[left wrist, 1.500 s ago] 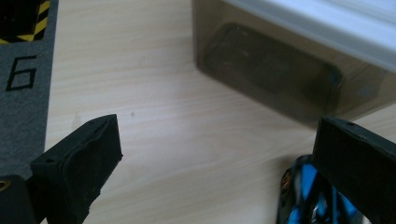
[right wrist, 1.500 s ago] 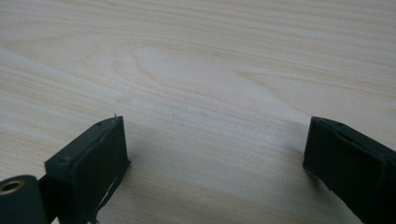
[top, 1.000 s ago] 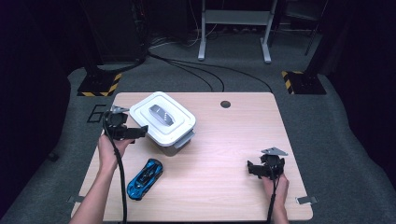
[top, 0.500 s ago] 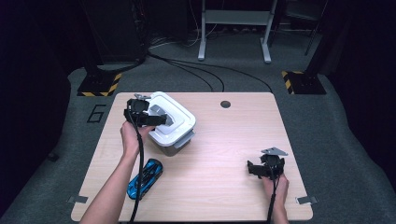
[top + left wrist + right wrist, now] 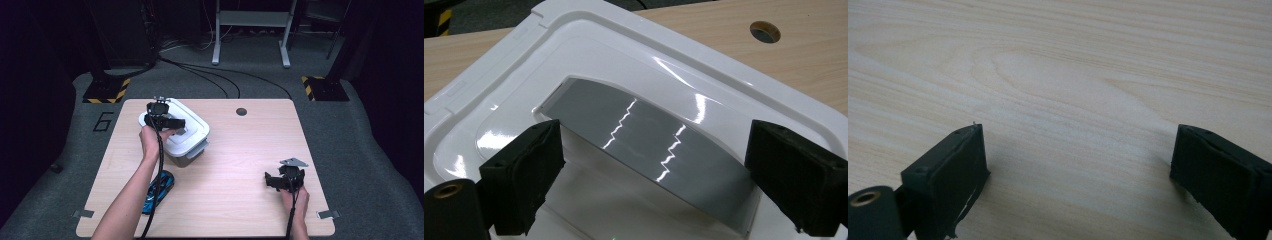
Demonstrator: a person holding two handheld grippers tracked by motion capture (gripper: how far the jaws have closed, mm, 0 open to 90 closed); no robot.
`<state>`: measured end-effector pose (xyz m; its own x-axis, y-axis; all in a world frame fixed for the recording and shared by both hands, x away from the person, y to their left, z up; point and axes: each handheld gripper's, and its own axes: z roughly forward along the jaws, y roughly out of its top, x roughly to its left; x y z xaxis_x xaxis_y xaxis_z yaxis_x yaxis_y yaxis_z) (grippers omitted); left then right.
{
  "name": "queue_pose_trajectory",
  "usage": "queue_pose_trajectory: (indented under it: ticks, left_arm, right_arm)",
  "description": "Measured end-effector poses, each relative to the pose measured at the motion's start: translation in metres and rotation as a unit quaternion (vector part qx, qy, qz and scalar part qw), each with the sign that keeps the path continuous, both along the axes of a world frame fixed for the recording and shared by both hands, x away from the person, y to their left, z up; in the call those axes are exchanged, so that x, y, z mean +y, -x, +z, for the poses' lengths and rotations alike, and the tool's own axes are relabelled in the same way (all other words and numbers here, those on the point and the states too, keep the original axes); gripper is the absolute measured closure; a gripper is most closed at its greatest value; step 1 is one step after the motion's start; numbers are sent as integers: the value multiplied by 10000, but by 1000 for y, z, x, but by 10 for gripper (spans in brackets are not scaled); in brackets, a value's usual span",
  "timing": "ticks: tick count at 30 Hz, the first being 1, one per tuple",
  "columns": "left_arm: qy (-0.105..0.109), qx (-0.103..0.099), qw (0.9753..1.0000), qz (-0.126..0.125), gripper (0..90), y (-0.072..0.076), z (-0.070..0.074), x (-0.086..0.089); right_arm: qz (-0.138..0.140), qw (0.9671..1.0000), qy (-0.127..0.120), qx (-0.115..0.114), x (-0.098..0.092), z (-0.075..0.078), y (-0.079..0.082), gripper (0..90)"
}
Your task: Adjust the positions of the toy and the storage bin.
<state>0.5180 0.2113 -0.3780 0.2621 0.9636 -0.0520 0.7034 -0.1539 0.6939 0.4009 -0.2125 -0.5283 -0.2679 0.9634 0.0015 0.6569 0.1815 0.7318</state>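
A white lidded box [image 5: 192,132] stands on the back left of the wooden table [image 5: 240,145]. Its lid [image 5: 734,105] carries a grey handle [image 5: 644,145] set in a hollow. My left gripper [image 5: 172,122] hovers open right over the lid, its jaws wide apart on either side of the handle [image 5: 181,131] without touching it. A blue toy car [image 5: 157,192] lies near the front left, partly hidden under the left forearm. My right gripper [image 5: 272,181] rests open at the front right, low over bare wood [image 5: 1073,100], with nothing between its jaws.
A round cable hole [image 5: 241,111] sits at the table's back middle [image 5: 764,31]. Beyond the table are a grey floor with cables [image 5: 210,75], yellow-black striped feet [image 5: 105,92], and a metal stand [image 5: 250,30].
My left gripper has travelled right and forward from beside the box to over its lid, ending astride the handle. The right gripper has stayed put.
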Motion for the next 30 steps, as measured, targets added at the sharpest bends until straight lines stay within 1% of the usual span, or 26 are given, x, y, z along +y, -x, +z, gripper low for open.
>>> queue_pose_trajectory:
  ticks: [3,7,12,16,17,19,22,24,25,26,30]
  left_arm:
    - [24,-28,10000,74,99,1,0,-2]
    - [-214,-128,9997,-38,117,3,2,-5]
    - [-325,-140,9993,-126,143,2,3,-7]
    - [-369,-172,9991,-135,161,2,4,-10]
    - [-411,-184,9988,-187,168,2,4,-10]
    - [-392,-207,9989,-172,181,2,4,-11]
    - [-431,-235,9984,-294,204,3,5,-11]
    - [-433,-259,9981,-343,230,4,5,-12]
    - [-397,-272,9982,-356,242,5,5,-13]
    - [-405,-321,9980,-375,260,6,5,-14]
    - [-385,-394,9975,-442,323,8,6,-15]
  right_arm:
    - [0,10000,0,-2,0,0,0,68]
    - [1,10000,1,1,0,0,0,69]
    - [7,10000,3,-1,0,0,0,71]
    - [9,10000,4,-1,0,0,0,71]
    - [8,10000,3,-1,0,0,0,71]
    - [8,10000,3,-2,0,0,0,71]
    - [11,10000,4,-3,0,0,0,71]
    - [7,10000,9,-6,0,0,0,73]
    - [8,10000,10,-9,0,0,0,73]
    - [8,10000,9,-7,0,0,0,73]
    - [8,10000,9,-8,0,0,0,73]
